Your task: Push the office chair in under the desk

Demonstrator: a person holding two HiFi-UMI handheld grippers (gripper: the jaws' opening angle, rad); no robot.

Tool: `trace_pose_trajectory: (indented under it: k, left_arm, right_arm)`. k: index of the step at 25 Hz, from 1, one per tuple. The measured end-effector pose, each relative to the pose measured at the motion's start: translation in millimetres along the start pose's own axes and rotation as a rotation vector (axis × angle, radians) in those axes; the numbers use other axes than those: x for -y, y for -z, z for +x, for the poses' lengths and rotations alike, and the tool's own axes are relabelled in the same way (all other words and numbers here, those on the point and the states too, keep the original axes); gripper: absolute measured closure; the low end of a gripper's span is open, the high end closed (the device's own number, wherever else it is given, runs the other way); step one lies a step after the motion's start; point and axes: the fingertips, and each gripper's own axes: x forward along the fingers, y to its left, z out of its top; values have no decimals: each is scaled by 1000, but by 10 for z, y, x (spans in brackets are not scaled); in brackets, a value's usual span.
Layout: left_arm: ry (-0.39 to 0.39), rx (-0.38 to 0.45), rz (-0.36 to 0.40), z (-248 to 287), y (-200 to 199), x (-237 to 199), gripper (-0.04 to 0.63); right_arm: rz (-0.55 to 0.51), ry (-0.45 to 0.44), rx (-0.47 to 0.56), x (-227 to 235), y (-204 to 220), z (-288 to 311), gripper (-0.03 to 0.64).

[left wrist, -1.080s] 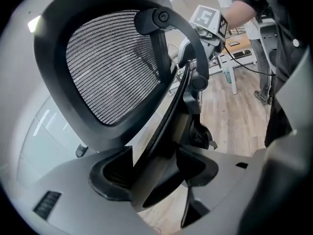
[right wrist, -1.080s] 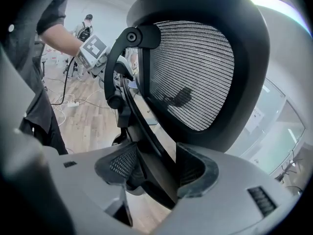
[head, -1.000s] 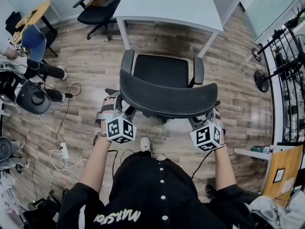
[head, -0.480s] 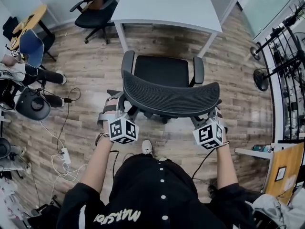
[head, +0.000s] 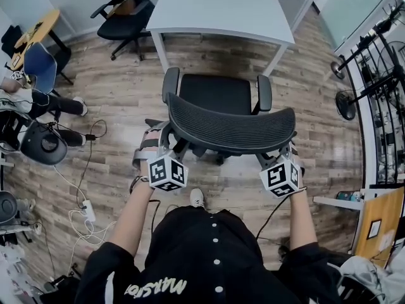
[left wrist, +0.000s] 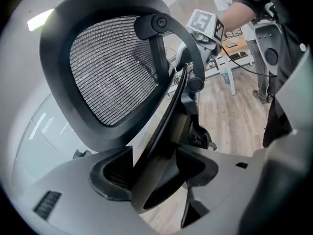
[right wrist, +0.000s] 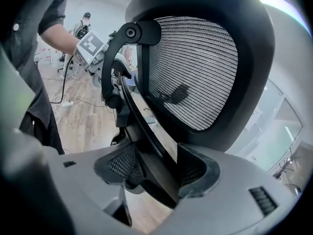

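While left claw and right claw each clamp a side edge of the backrest, the office chair stands just short of the worktop, seat not yet under; pushing step, next likely needs one straight, even shove.

Chair back is black woven mesh in a matt plastic frame, floor shows grainy wood planks, counter looks smooth, matt white.

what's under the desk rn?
Only bare wood floor shows between the front legs of the desk; the chair stands short of it. Further back, the desktop covers everything.
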Motion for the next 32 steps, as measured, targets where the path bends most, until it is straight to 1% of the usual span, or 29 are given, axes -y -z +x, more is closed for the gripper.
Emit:
trace_pose_trajectory:
  k: [8, 22, 29, 32]
  left_arm:
    - [-9, 20, 10, 19, 15, -64, 304]
    - [-19, 26, 15, 57, 27, -98, 304]
    - [-27, 24, 12, 140, 35, -160, 304]
    - [-22, 29, 14, 159, 63, -185, 302]
  right_arm:
    - [6, 17, 4, 12, -39, 23, 333]
    - [7, 25, 11, 24, -50, 65, 327]
    - [-10, 12, 9, 83, -59, 151, 330]
    - [-23, 22, 16, 70, -74, 165, 336]
